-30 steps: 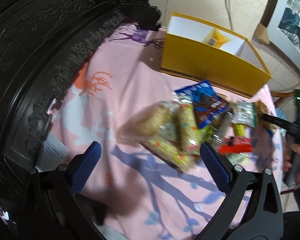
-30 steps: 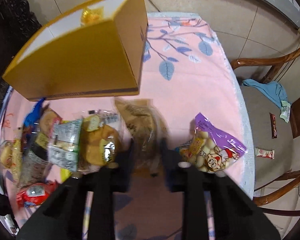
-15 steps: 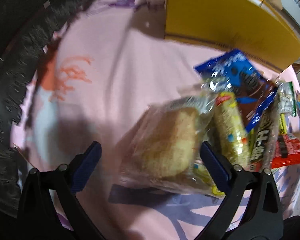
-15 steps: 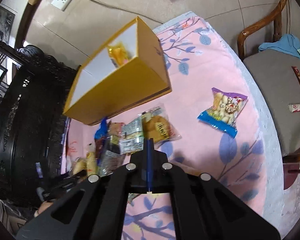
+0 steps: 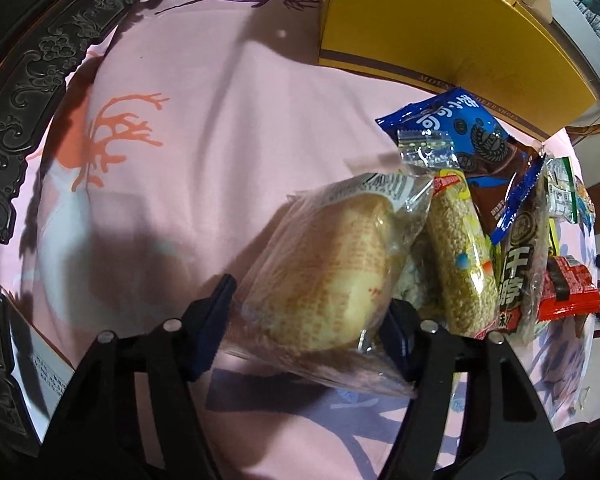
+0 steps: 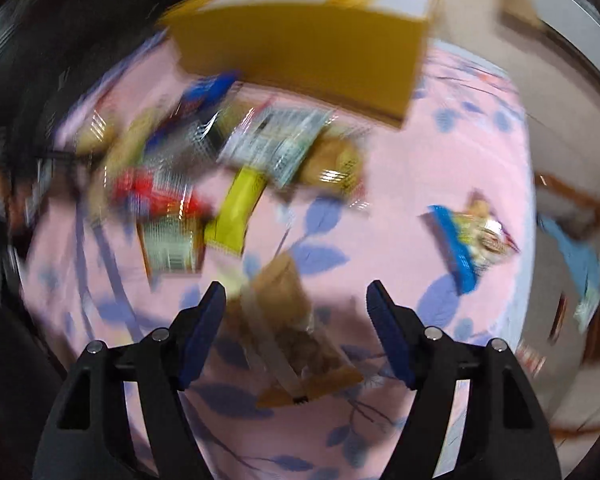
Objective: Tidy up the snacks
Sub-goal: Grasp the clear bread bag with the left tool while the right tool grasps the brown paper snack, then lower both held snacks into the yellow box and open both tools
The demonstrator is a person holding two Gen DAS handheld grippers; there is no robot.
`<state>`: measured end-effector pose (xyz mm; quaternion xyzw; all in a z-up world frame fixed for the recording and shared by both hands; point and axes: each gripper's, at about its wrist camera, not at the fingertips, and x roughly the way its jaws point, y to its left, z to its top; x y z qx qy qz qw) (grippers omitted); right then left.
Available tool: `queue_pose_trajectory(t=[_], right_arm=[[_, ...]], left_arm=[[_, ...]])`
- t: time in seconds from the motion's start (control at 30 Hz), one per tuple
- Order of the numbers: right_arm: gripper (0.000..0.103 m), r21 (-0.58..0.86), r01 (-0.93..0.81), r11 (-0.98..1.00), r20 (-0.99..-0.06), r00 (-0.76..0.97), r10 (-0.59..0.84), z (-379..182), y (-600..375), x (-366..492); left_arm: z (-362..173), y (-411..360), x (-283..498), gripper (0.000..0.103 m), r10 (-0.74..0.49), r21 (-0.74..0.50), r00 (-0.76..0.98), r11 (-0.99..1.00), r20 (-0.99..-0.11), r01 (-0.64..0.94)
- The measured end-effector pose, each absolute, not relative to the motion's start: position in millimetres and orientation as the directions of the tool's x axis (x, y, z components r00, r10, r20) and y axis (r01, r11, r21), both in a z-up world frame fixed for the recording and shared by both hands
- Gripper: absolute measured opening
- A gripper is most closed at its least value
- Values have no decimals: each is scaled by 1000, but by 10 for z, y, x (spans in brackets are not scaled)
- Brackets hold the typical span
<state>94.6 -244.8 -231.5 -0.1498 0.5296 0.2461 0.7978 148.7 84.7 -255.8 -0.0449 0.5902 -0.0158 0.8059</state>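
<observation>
Snacks lay heaped on pink printed tablecloth over table [image 5: 220, 128]. Left gripper [image 5: 306, 328], wide a second before, was closing around soft, clear-wrapped golden bread bun [image 5: 324, 272]. Right gripper [image 6: 296, 330], shut earlier, was opening above crinkly brown packet [image 6: 296, 344], apparently just released. Beyond, glossy foil packs, then rigid yellow cardboard box [image 5: 420, 24].
</observation>
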Motion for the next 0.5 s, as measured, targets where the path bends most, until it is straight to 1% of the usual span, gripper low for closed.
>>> queue_pose_trajectory(t=[0.03, 0.07, 0.13, 0.17, 0.2, 0.27, 0.3, 0.5], right_arm=[[68, 16, -583, 812, -926, 298, 232, -2391, -2409, 938], [54, 29, -600, 799, -933, 270, 237, -2455, -2376, 944], [44, 20, -623, 782, -945, 243, 219, -2516, -2323, 925], [41, 18, -630, 777, -946, 241, 217, -2507, -2316, 909], [40, 32, -624, 781, -946, 233, 225, -2494, -2332, 912], [34, 81, -589, 804, -942, 217, 254, -2457, -2410, 928], [33, 112, -555, 824, -936, 219, 275, -2417, -2474, 935], [32, 322, -334, 886, -859, 291, 422, -2081, -2869, 941]], left_arm=[[-2561, 877, 1491, 64, -87, -101, 304, 994, -949, -30], [-2563, 905, 1495, 63, -99, -116, 306, 993, -947, -38], [-2572, 960, 1504, 57, -109, -128, 304, 991, -946, -45], [-2560, 972, 1498, 57, -112, -131, 305, 990, -946, -43], [-2553, 987, 1494, 55, -115, -133, 309, 990, -944, -40], [-2515, 1023, 1477, 53, -122, -141, 319, 989, -940, -35], [-2472, 1033, 1451, 52, -127, -146, 328, 989, -936, -33], [-2082, 1146, 1278, 51, -152, -187, 406, 981, -901, -47]])
